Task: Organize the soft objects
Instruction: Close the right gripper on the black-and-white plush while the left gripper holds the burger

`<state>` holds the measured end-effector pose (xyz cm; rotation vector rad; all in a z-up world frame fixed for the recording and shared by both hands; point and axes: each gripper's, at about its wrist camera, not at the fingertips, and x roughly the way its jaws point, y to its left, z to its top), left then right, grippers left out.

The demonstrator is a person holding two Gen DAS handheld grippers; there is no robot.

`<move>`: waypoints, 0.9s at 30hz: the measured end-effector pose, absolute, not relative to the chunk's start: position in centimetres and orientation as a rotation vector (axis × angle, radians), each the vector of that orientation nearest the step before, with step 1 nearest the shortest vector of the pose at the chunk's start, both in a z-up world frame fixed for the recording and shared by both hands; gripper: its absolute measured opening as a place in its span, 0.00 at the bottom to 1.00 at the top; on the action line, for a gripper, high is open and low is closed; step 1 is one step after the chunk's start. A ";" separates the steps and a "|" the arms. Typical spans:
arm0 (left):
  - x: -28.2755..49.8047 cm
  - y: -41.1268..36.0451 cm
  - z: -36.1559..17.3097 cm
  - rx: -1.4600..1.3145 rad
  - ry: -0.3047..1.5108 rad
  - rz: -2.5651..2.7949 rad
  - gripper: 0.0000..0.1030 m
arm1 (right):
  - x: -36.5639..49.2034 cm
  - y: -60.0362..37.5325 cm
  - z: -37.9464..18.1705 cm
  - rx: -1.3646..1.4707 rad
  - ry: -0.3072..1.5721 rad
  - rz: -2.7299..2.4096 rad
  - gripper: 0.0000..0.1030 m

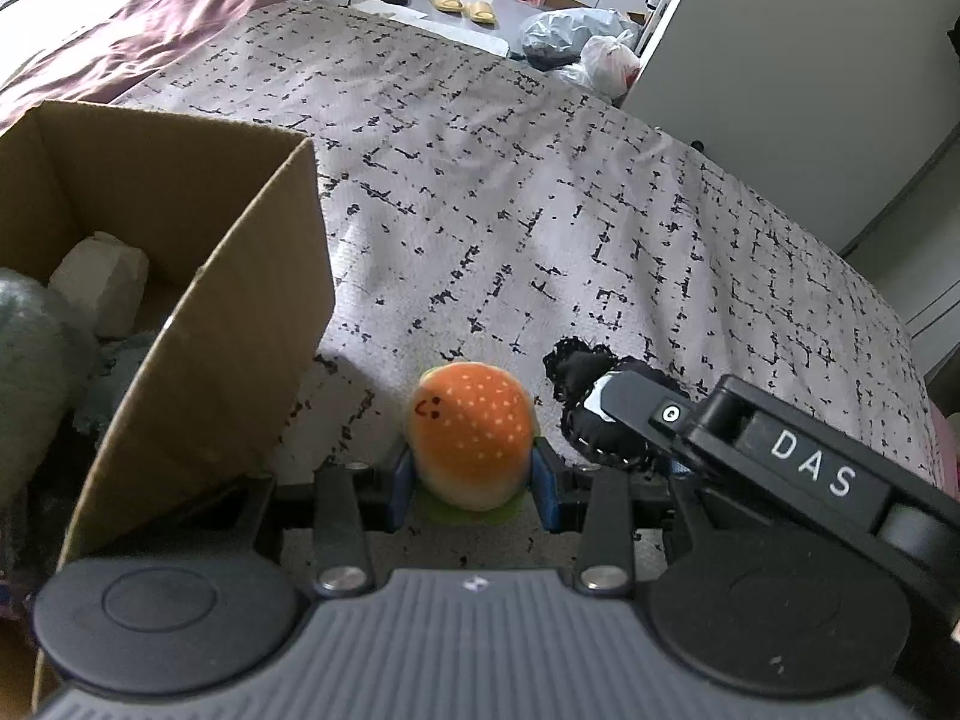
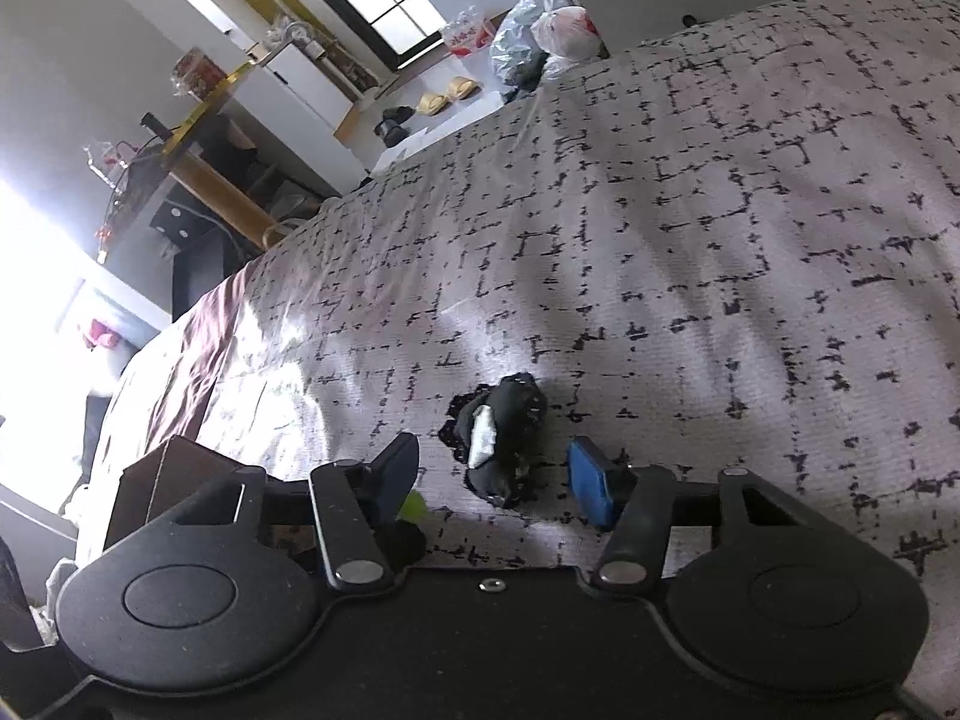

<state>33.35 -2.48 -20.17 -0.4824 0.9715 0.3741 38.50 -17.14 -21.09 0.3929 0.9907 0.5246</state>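
My left gripper (image 1: 472,480) is shut on an orange burger plush (image 1: 471,435) with a small face, held just above the patterned bedspread (image 1: 540,210), right of the cardboard box (image 1: 180,300). A black lacy soft item with a white patch (image 2: 501,447) lies on the bed; it also shows in the left wrist view (image 1: 585,396). My right gripper (image 2: 495,480) is open, its blue pads on either side of that item. The right gripper's body crosses the left view at the right.
The box holds a grey-green plush (image 1: 36,360) and a white soft item (image 1: 102,276). Beyond the bed's far edge lie slippers (image 1: 462,6) and plastic bags (image 1: 576,42) on the floor. A wardrobe (image 1: 810,90) stands at the right.
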 end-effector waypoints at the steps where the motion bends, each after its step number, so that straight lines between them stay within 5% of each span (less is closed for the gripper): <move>1: 33.4 -2.4 -20.2 -0.481 0.975 0.375 0.38 | 38.5 -17.0 -21.1 0.396 0.991 0.533 0.44; 4: 33.5 -2.6 -20.5 -0.467 0.982 0.372 0.38 | 39.0 -17.2 -21.7 0.477 1.054 0.572 0.22; 9: 33.3 -2.8 -20.6 -0.451 0.972 0.366 0.38 | 39.0 -17.7 -22.0 0.437 1.086 0.528 0.00; 18: 33.1 -2.8 -20.0 -0.449 0.979 0.364 0.38 | 38.4 -19.2 -20.9 0.486 1.043 0.513 0.00; 21: 33.1 -2.7 -20.1 -0.440 0.975 0.362 0.38 | 38.7 -19.3 -20.9 0.483 1.023 0.496 0.08; 23: 33.3 -2.6 -20.3 -0.445 0.976 0.366 0.38 | 38.8 -19.2 -21.2 0.482 1.025 0.494 0.33; 24: 33.4 -2.6 -20.3 -0.452 0.975 0.371 0.38 | 38.8 -19.0 -21.2 0.477 1.018 0.492 0.55; 25: 33.4 -2.5 -20.3 -0.457 0.973 0.374 0.38 | 38.9 -18.8 -21.2 0.471 1.005 0.491 0.63; 27: 33.6 -2.4 -20.3 -0.465 0.969 0.382 0.38 | 39.0 -18.4 -20.9 0.452 0.988 0.494 0.63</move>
